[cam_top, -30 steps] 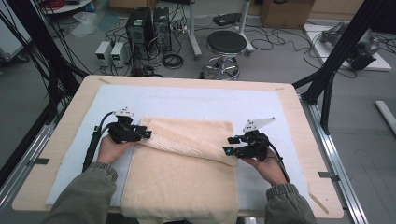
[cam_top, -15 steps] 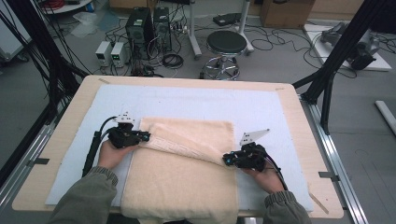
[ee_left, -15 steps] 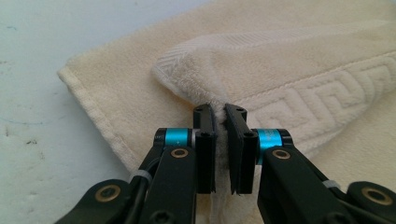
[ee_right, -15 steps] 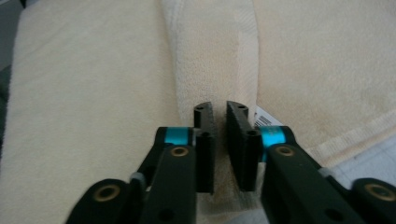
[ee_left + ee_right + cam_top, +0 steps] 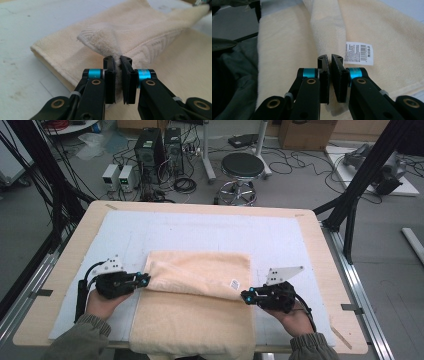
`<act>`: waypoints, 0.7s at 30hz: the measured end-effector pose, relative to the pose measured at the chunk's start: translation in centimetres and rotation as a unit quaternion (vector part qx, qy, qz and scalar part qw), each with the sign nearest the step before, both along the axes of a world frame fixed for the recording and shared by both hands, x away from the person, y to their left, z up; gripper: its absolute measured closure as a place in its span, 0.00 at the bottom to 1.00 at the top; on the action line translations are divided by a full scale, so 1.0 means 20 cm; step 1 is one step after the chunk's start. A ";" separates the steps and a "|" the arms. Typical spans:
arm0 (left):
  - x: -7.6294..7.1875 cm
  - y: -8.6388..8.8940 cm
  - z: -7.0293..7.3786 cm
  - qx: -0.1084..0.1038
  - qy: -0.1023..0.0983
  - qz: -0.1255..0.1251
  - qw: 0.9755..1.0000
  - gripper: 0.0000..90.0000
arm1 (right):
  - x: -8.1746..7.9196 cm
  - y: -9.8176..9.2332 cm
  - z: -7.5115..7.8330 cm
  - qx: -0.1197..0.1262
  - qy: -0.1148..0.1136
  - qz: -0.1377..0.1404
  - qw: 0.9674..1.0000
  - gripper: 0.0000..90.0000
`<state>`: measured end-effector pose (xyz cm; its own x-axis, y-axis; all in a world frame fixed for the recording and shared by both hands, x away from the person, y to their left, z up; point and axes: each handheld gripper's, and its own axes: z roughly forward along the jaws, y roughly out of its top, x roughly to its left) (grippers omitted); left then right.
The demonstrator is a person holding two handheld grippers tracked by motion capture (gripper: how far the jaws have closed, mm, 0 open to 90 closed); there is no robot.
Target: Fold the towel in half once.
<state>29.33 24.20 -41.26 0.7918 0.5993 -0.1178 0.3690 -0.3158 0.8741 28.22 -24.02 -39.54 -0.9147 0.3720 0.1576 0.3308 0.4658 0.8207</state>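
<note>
We have the cream terry-cloth towel (image 5: 200, 295) flat on the white-topped wooden bench (image 5: 200, 227), near edge hanging off the bench toward us.

Left tool (image 5: 144, 280): jaws have just been closing and are now pinched narrow on a bunched corner of the towel. In the left gripper view (image 5: 118, 72) the cloth sits squeezed between the pads, with the woven border band fanning out right ahead of the tips.

Right tool (image 5: 246, 296): jaws have also just been closing, now clamped on the towel's hem at the opposite side. In the right gripper view (image 5: 329, 72) a thin fold of cloth runs straight out from between the tips, and the white printed care label (image 5: 359, 53) lies just right of the tips.

Between the two tools the lifted edge forms a rolled ridge across the towel; the rest lies flat beneath it. The left tool grips at the towel's left edge, the right tool at its right edge.
</note>
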 end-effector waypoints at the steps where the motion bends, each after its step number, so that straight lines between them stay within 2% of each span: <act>1: -0.04 0.00 0.00 0.002 -0.005 -0.005 1.000 0.91 | -0.03 0.00 0.00 -0.001 -0.002 0.004 1.000 0.94; 7: -0.23 0.02 0.01 0.005 -0.015 -0.031 0.999 0.91 | -0.19 -0.01 0.02 0.005 -0.010 0.020 1.000 0.94; 12: -0.37 0.04 0.02 0.021 -0.026 -0.051 0.998 0.91 | -0.33 0.00 0.03 -0.001 -0.013 0.041 0.999 0.94; 14: -0.40 0.05 0.02 0.022 -0.023 -0.055 0.998 0.91 | -0.36 0.01 0.03 -0.002 -0.013 0.047 0.999 0.94; 15: -0.45 0.07 0.00 0.033 -0.018 -0.062 0.997 0.91 | -0.41 0.03 0.03 -0.003 -0.011 0.058 0.998 0.94; 16: -0.45 0.07 0.00 0.033 -0.018 -0.062 0.997 0.91 | -0.43 0.03 0.03 -0.004 -0.008 0.063 0.998 0.95; 17: -0.50 0.08 -0.02 0.035 -0.006 -0.070 0.997 0.91 | -0.45 0.04 0.02 -0.006 -0.005 0.072 0.997 0.94; 18: -0.52 0.08 -0.03 0.038 -0.002 -0.076 0.996 0.91 | -0.47 0.04 0.02 -0.006 -0.005 0.075 0.997 0.94; 21: -0.56 0.08 -0.04 0.038 0.016 -0.096 0.994 0.88 | -0.52 0.05 0.01 -0.015 0.002 0.094 0.995 0.93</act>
<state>18.21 25.90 -42.14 0.8893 0.4450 -0.1050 0.3227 -0.4481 0.8337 17.74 -22.94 -39.40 -0.9680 0.1991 0.1529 0.2390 0.5444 0.8041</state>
